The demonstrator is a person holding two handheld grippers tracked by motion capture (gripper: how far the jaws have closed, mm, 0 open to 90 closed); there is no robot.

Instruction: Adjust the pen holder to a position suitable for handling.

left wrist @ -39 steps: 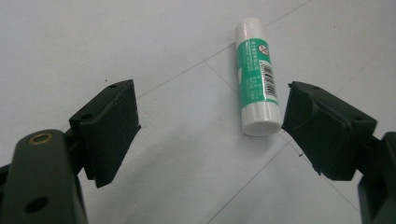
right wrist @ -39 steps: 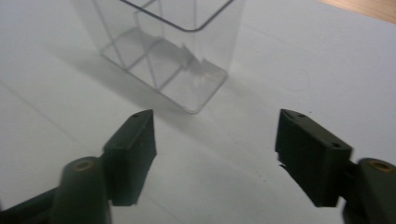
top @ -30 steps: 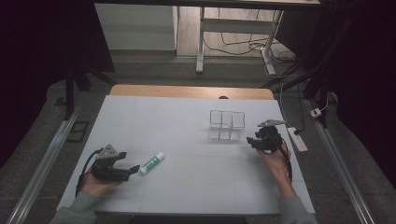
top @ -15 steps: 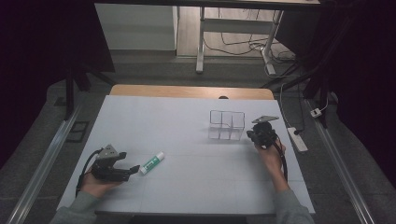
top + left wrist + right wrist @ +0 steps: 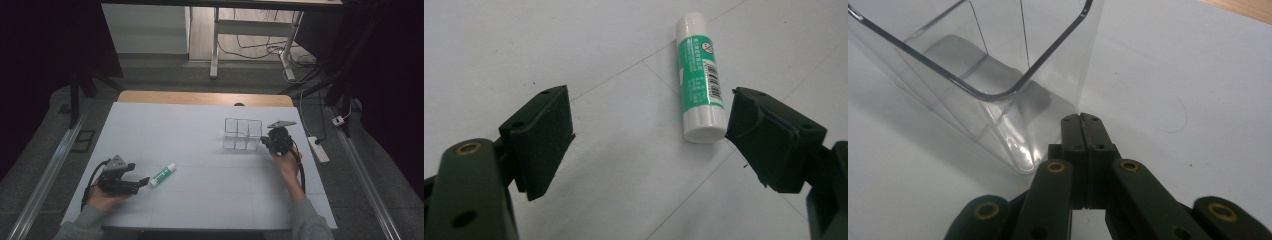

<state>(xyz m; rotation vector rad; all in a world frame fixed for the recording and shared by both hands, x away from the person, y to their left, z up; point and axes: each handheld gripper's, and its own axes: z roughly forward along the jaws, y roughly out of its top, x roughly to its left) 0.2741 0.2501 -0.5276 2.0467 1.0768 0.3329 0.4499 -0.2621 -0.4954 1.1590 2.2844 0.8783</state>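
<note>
Glue stick [image 5: 700, 77] lay on white table [image 5: 210, 165] just beyond left gripper [image 5: 649, 132] — jaws spread wide, nothing held. Right gripper [image 5: 1082, 120] clenched empty beside clear organizer [image 5: 993, 65] — pressed-together jaws plain from its own view.

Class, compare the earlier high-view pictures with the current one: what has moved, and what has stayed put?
The right gripper, jaws shut and empty, has moved forward and left, up to the clear plastic organizer. Nothing was grasped or released. The left gripper stays open near the glue stick, which lies where it was; the organizer has not visibly shifted.
</note>
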